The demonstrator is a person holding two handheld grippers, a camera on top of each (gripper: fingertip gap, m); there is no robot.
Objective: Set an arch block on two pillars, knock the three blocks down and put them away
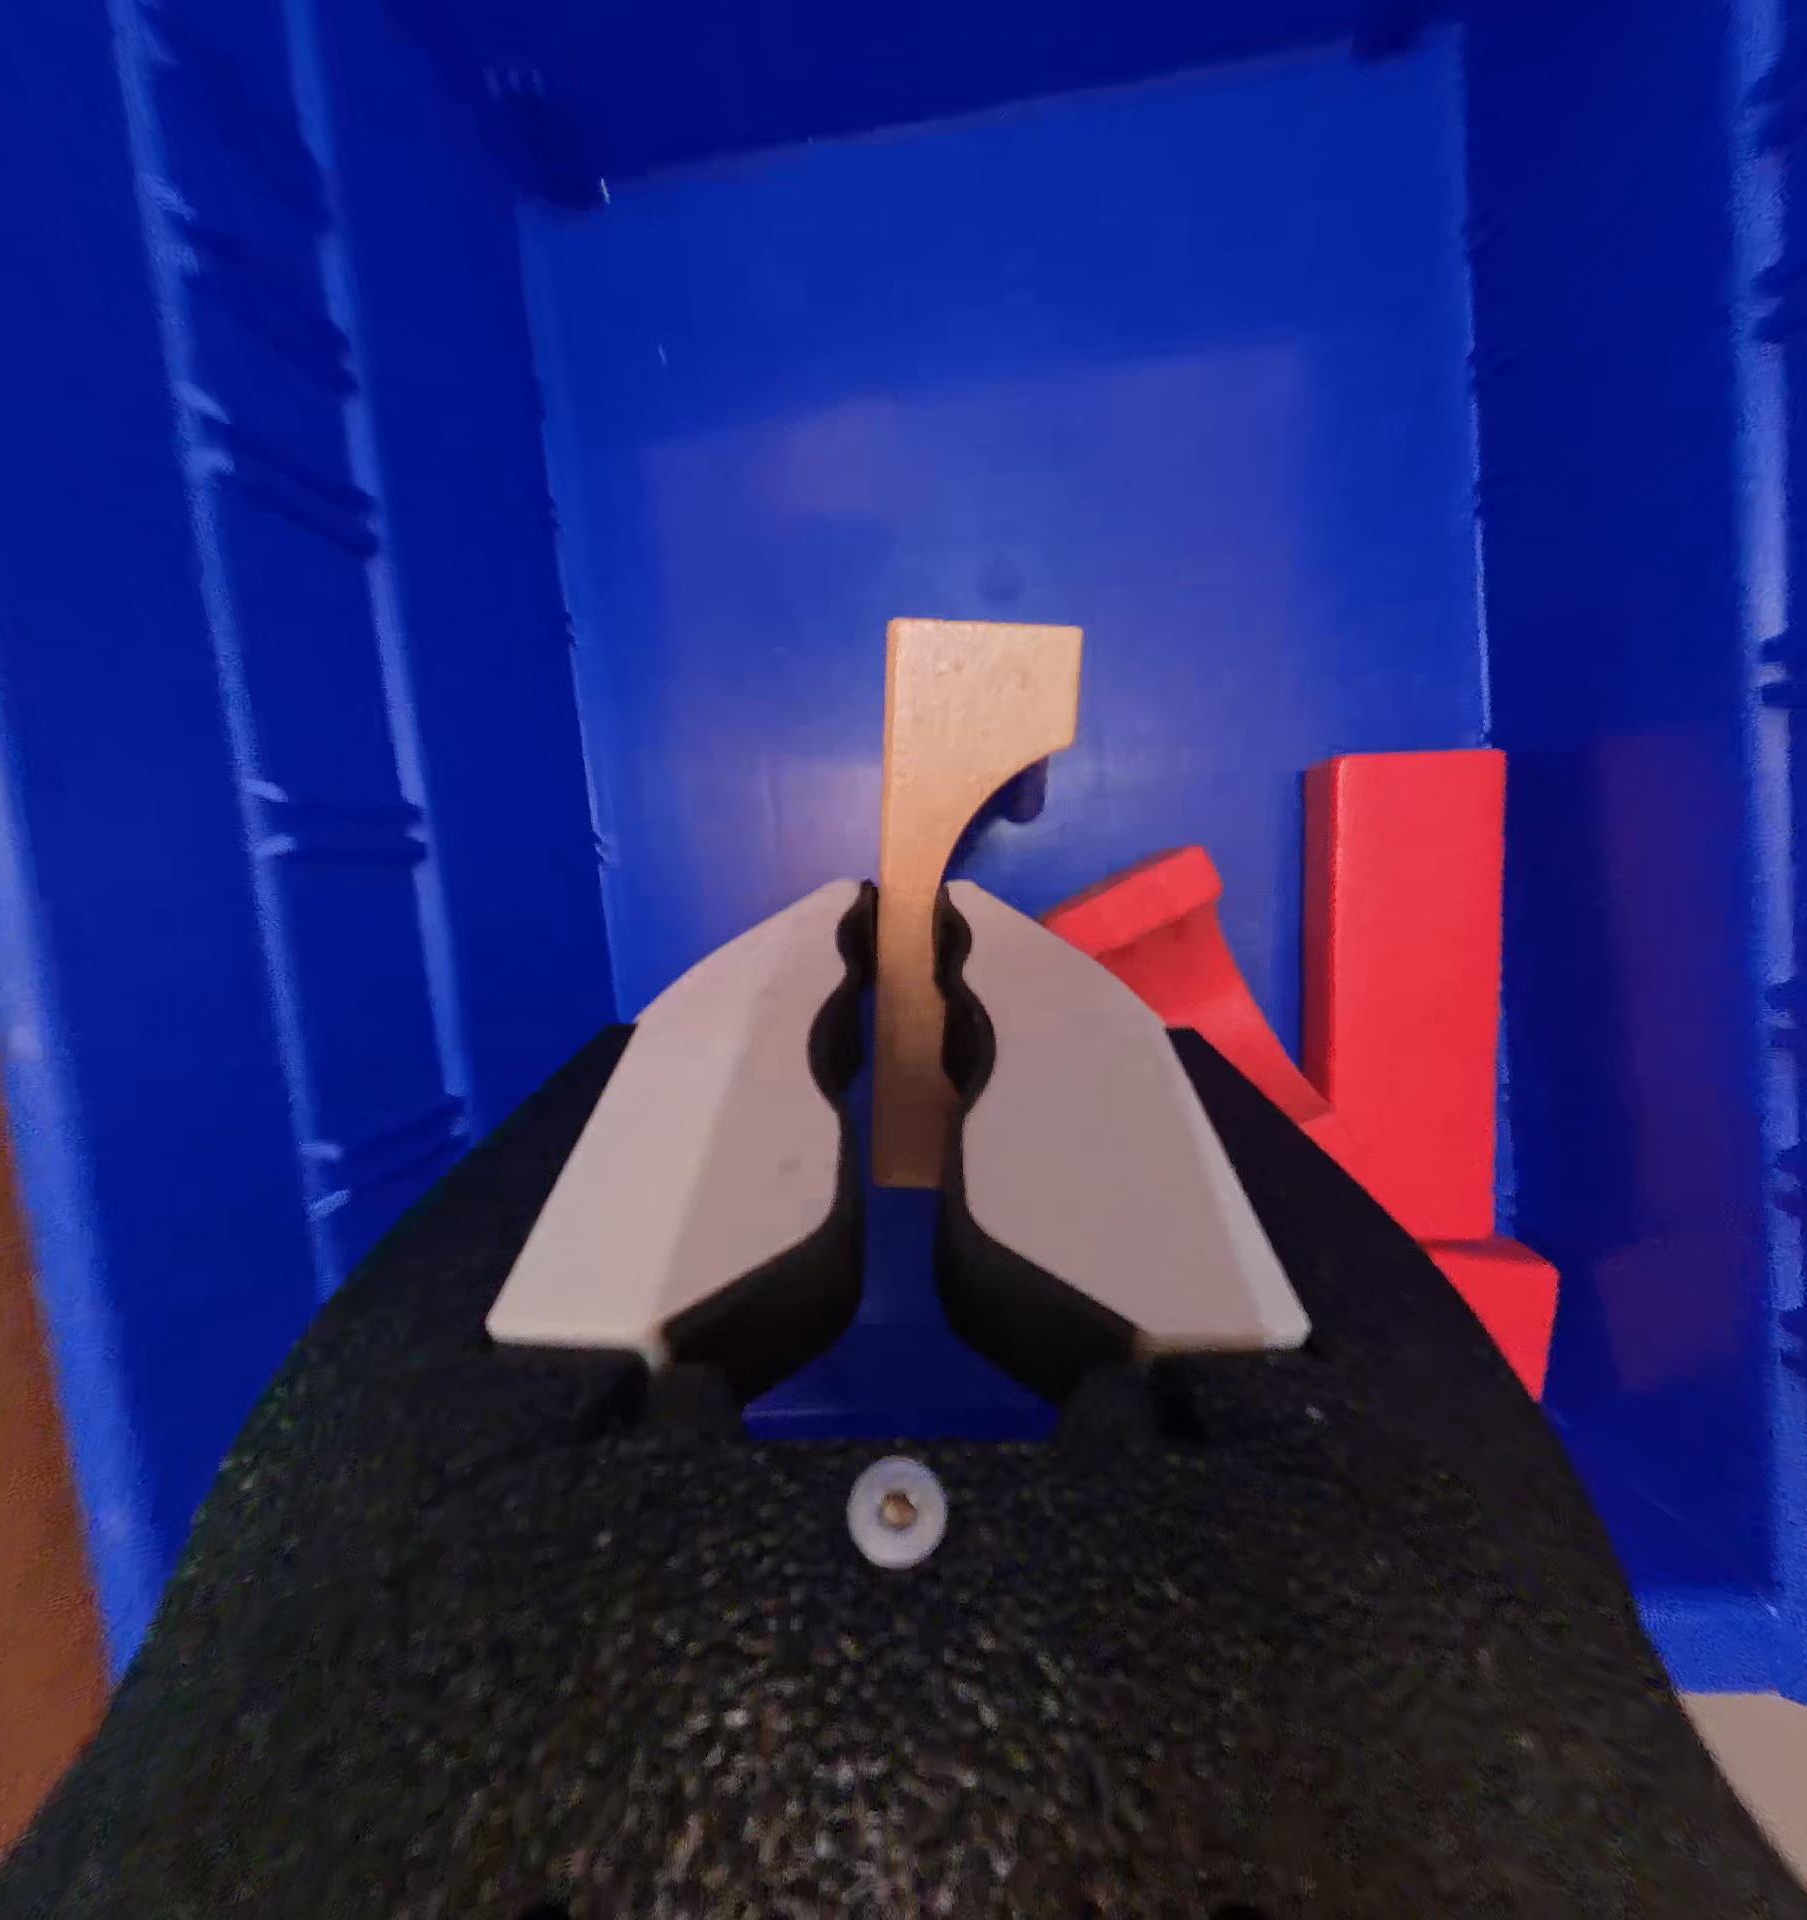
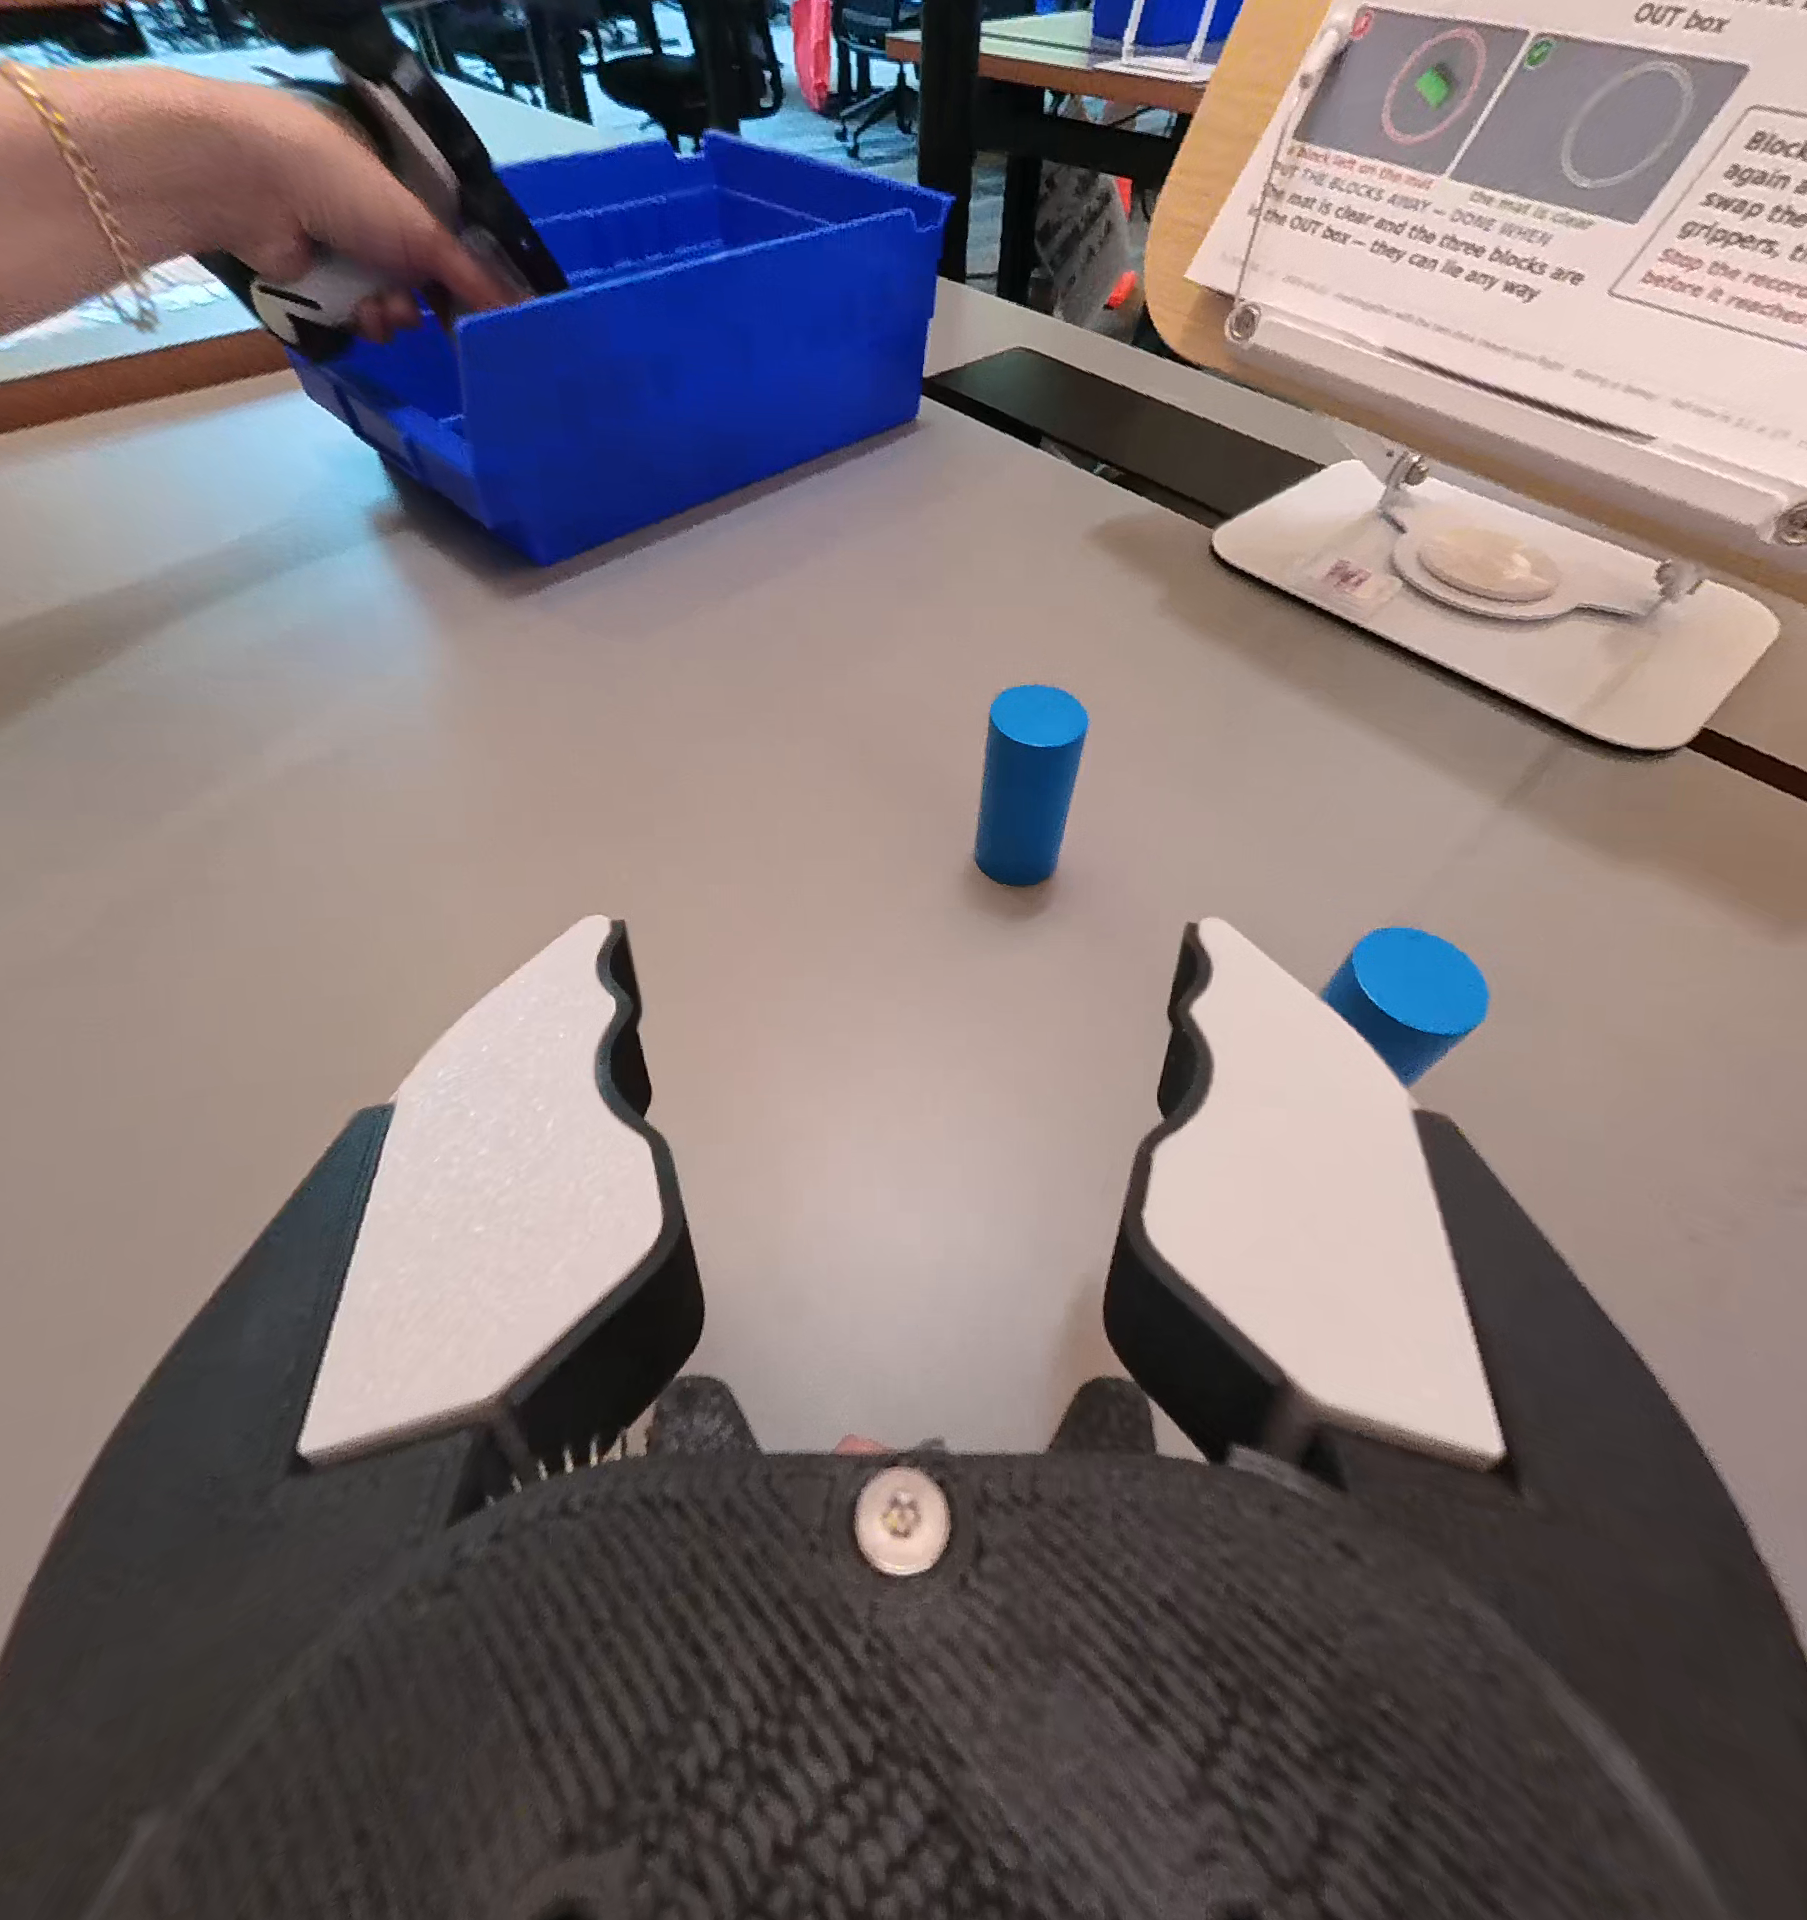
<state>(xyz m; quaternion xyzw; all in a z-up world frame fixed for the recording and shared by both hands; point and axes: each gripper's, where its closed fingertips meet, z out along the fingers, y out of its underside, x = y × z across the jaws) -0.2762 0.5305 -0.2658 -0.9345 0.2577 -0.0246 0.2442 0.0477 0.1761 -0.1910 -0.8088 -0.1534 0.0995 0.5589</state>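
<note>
While clamped: tan block [image 1: 925, 935] (upright).

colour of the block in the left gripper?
Tan, bare-wood look. The arch block shows best in the left wrist view, clamped in the left gripper.

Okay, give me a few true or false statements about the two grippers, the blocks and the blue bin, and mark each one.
1. The left gripper is shut on a tan arch block. True.
2. The right gripper holds a blue cylinder. False: it is open and empty above the table.
3. Red blocks lie inside the blue bin. True.
4. Both blue cylinders lie on their sides. False: the farther cylinder stands upright; the nearer cylinder is partly hidden behind a finger.
</note>
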